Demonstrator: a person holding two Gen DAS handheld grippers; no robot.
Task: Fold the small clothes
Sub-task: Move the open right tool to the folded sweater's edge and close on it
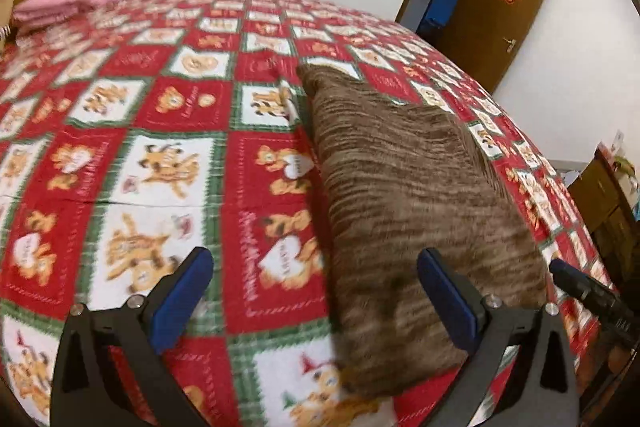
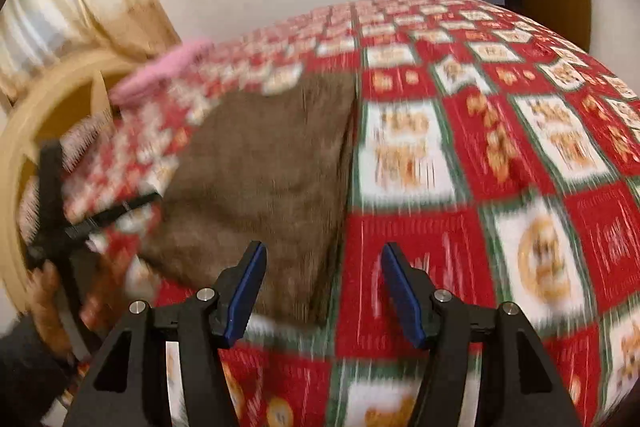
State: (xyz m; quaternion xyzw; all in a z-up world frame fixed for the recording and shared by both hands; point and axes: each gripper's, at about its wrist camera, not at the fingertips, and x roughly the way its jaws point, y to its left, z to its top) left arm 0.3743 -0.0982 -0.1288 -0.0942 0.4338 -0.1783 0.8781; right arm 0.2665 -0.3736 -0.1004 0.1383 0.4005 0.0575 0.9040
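Garment point(image 1: 416, 211), brown and flat on the patterned bed point(image 1: 160, 155), between left gripper point(image 1: 316, 299) and right gripper point(image 2: 323, 291), jaws apart and empty; a clean fold likely requires level near-corner pinches.

Soft, even indoor light is falling on both views, casting only faint shadows. Motion blur is smearing the bedspread point(image 2: 460, 227) heavily in the right wrist view and mildly in the left. Fisheye distortion is bowing the edges, and dark vignetting is cutting the corners.
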